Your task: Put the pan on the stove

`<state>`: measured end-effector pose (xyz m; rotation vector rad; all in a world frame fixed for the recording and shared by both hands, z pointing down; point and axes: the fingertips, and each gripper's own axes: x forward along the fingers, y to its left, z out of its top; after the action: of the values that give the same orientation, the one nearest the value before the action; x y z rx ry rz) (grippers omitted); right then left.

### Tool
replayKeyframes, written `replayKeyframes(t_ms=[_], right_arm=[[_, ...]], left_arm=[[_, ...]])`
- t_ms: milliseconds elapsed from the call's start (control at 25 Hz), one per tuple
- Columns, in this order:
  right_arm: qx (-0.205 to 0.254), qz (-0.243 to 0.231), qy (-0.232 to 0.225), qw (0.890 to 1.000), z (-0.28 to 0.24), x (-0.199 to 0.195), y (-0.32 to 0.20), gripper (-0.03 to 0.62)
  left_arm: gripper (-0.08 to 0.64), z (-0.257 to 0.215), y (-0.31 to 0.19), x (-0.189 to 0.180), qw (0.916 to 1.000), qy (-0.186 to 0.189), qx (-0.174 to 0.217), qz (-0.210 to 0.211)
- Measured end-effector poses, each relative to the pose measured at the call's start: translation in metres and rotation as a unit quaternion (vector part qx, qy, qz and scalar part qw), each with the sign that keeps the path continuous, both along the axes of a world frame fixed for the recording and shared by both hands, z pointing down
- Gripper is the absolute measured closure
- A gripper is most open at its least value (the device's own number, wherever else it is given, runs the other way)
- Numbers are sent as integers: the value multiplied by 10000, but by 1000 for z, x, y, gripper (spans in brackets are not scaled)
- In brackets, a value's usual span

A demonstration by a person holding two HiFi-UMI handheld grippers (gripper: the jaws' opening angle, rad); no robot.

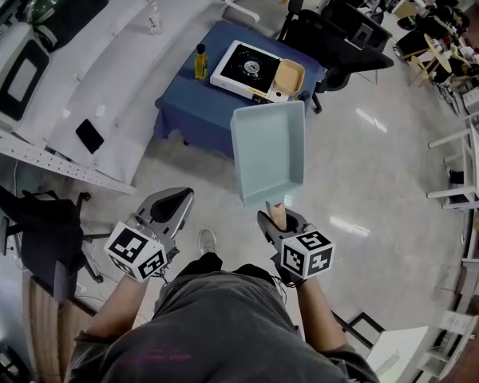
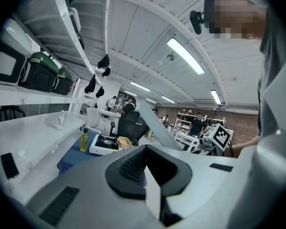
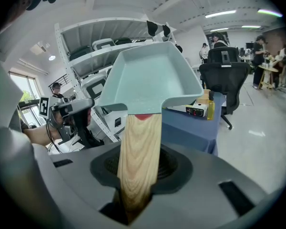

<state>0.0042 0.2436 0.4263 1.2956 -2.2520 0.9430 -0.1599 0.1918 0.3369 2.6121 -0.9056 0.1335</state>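
"Where is the pan (image 1: 267, 154)?"

"Up in the air, out in front of the person. The right tool (image 1: 276, 218) has it by the wooden handle (image 3: 137, 166). The jaws are clamped on the handle, one on each side, and its end is sunk down between them."

"How is that arm set?"

"The forearm reaches forward from the body, and the tool slants down a little. The pan sticks out past the tip with its open side facing up. It is pale blue-green, square, with raised sides. Below it there is only floor (image 1: 359, 174)."

"And the stove (image 1: 247, 70)?"

"It sits on the counter (image 1: 191, 102) with the blue cloth, well ahead of the pan. It is a white one with a dark burner plate. A yellow bottle (image 1: 199, 61) stands just to its left. There is a beige tub (image 1: 289, 76) at its right end, though I cannot tell whether the tub rests on the stove or beside it."

"What about the other arm?"

"It is stretched forward too, alongside the right one. The left tool (image 1: 179, 198) points nearly level, towards the counter. Its jaws are pressed together with nothing between them, and it is well clear of the pan."
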Motion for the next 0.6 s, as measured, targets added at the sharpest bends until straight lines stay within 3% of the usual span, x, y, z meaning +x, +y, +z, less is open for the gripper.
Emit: replayKeyframes(t_ms=[600], right_arm=[[-133, 67, 69, 9999, 11, -4, -65, 480]], left_arm=[[558, 7, -57, -15, 10000, 3, -18, -12]])
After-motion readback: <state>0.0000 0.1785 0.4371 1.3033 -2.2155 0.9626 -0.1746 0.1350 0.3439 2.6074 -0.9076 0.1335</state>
